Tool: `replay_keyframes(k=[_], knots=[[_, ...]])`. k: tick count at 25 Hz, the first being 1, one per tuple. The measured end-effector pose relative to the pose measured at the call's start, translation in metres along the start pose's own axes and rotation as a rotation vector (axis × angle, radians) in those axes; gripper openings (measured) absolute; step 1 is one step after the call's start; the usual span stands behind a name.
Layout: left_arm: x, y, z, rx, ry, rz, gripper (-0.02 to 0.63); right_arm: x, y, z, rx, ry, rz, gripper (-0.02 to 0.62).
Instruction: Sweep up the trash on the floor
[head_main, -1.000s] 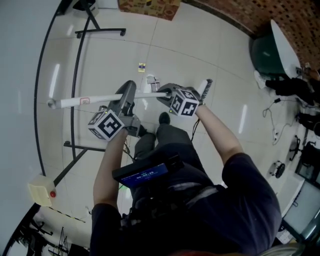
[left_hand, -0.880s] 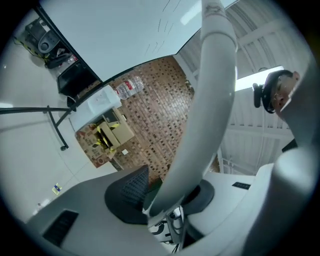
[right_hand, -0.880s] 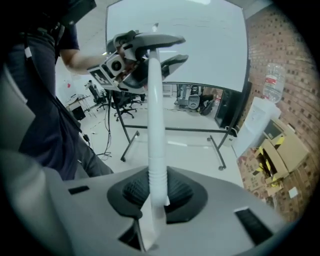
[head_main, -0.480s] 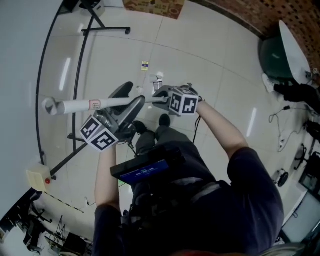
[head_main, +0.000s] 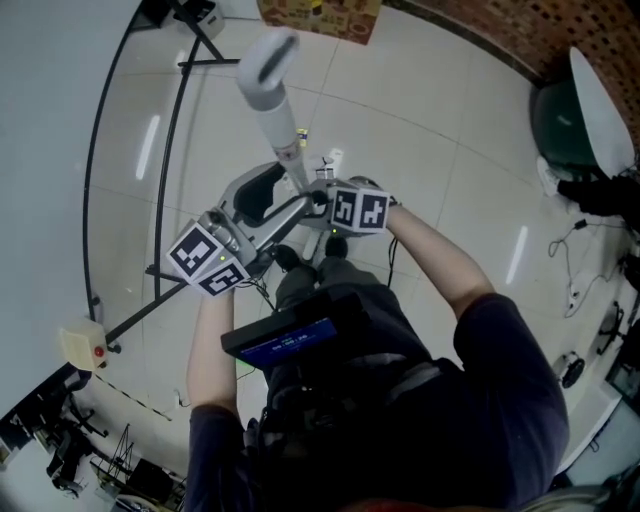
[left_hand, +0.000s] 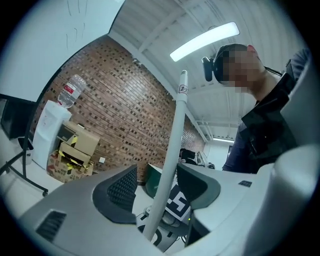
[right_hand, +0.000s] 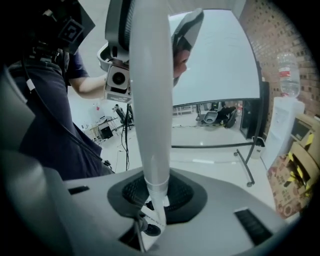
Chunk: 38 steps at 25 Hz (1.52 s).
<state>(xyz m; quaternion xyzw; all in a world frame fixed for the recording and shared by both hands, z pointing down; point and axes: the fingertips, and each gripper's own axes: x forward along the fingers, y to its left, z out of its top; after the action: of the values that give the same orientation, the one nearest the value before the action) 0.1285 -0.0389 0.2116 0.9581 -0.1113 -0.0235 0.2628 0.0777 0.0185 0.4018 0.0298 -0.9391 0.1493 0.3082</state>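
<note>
Scene brightly, evenly lit. Overhead strip lamp (left_hand: 202, 41) seen in left gripper view; glare streaks thrown on floor (head_main: 470, 170). Fisheye bending, dark corners noted in all views. Near pole (right_hand: 150, 100) blurred.

You wear a navy short-sleeved shirt (head_main: 500, 400), dark trousers (head_main: 340, 290) and a blue-lit chest screen (head_main: 285, 345); your left gripper (head_main: 285, 195) and right gripper (head_main: 318, 198) carry black-and-white marker cubes (head_main: 358, 210).

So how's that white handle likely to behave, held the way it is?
Probably stiff: the white handle runs straight in both gripper views. Likely light, since the right gripper alone clamps it, with a long stretch above the grip. Round and smooth, it may twist in that grip; the jaws of the left gripper are closing around it, not yet pressing.
</note>
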Motion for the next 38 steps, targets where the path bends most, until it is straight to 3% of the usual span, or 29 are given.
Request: replay_keyframes(k=[6, 9, 13, 17, 20, 24, 27, 33, 36, 38], knots=[[0.021, -0.018, -0.014, 0.075, 0.123, -0.05, 0.259, -0.007, 0.004, 0.014, -0.007, -0.042, 0.007, 0.08], [0.026, -0.025, -0.014, 0.085, 0.126, -0.078, 0.231, -0.012, 0.008, 0.015, -0.017, -0.038, 0.005, 0.079], [0.031, -0.04, -0.013, 0.108, 0.139, -0.126, 0.143, -0.017, 0.013, 0.014, -0.034, -0.024, 0.017, 0.078], [0.036, -0.038, -0.01, 0.206, 0.134, -0.03, 0.085, -0.019, 0.017, 0.014, -0.031, -0.031, 0.007, 0.077], [0.034, -0.029, -0.008, 0.212, 0.126, 0.051, 0.077, -0.017, 0.018, 0.015, -0.026, -0.047, -0.02, 0.078], [0.021, -0.016, -0.007, 0.19, 0.112, 0.125, 0.072, -0.012, 0.014, 0.012, -0.03, -0.034, -0.125, 0.104], [0.011, -0.008, -0.008, 0.173, 0.089, 0.143, 0.071, -0.015, 0.01, 0.01, 0.039, -0.061, -0.182, 0.199], [-0.019, 0.018, 0.015, 0.101, -0.031, 0.214, 0.072, -0.05, -0.016, 0.017, 0.316, -0.271, -0.317, 0.289], [-0.041, 0.04, 0.027, 0.101, -0.063, 0.245, 0.072, -0.074, -0.03, 0.021, 0.372, -0.31, -0.445, 0.299], [-0.05, 0.052, 0.03, 0.126, -0.05, 0.251, 0.073, -0.095, -0.038, 0.046, 0.392, -0.369, -0.526, 0.299]])
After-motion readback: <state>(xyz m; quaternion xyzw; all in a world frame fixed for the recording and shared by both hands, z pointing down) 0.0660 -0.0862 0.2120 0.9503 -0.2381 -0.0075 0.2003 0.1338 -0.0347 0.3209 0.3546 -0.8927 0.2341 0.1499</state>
